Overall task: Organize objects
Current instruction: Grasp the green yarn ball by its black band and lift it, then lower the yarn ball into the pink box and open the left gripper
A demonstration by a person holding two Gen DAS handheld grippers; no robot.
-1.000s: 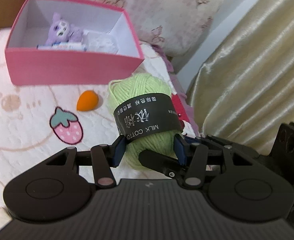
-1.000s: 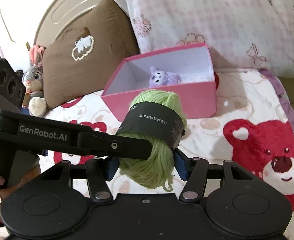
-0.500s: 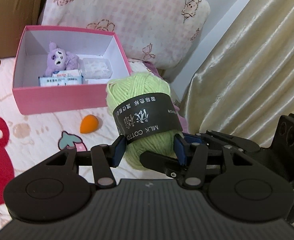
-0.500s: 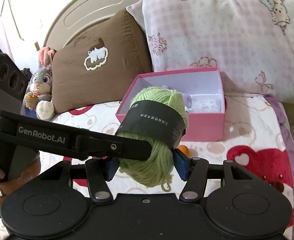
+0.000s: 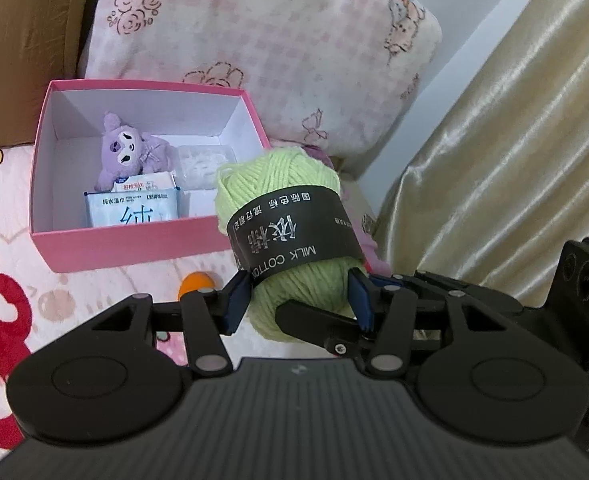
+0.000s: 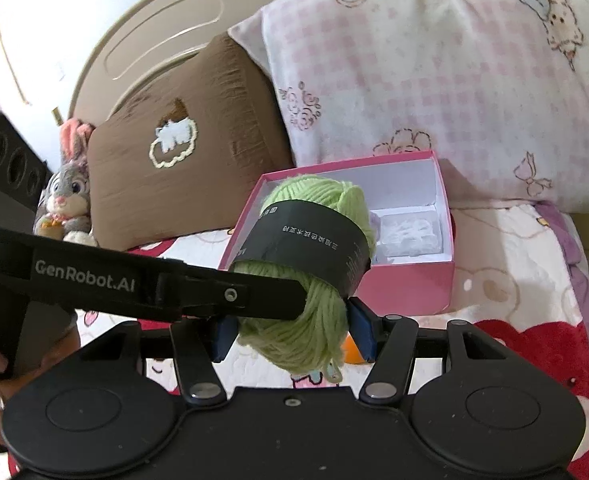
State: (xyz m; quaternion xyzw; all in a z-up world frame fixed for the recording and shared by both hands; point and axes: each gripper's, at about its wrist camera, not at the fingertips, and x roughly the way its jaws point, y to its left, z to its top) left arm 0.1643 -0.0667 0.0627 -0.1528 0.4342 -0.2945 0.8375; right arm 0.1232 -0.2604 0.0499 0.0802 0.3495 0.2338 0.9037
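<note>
Both pairs of tongs are clamped on one skein of green yarn point(image 5: 282, 216), held up in the air over the bed point(image 5: 6, 184). The left tongs point(image 5: 299, 297) pinch its lower end, one blue pad on each side with the wool bulging between them. The right tongs point(image 6: 292, 330) grip the same lower end from the other side, their pads pressed into the strands, and one black finger of the left tool crosses in front of them in the right wrist view. The skein stands nearly upright, its long axis tilted a little with the top leaning away, and its black paper band point(image 5: 294, 236) slants across the middle with the print upside down.

An orange egg-shaped sponge point(image 5: 194, 282) lies on the quilt below the yarn, partly hidden by the tongs. Just beyond it sits the open pink box point(image 5: 134, 246), holding a purple plush toy point(image 5: 128, 152), a pack of wet wipes point(image 5: 132, 210) and a clear plastic tray point(image 5: 204, 162). Behind the box lean a pink checked pillow point(image 5: 254, 40) and a brown pillow point(image 6: 182, 168), and a rabbit plush point(image 6: 68, 192) sits far left.

Against a second ago, both tongs have lifted the skein higher, so more of the box interior shows; the grip looks unchanged.
</note>
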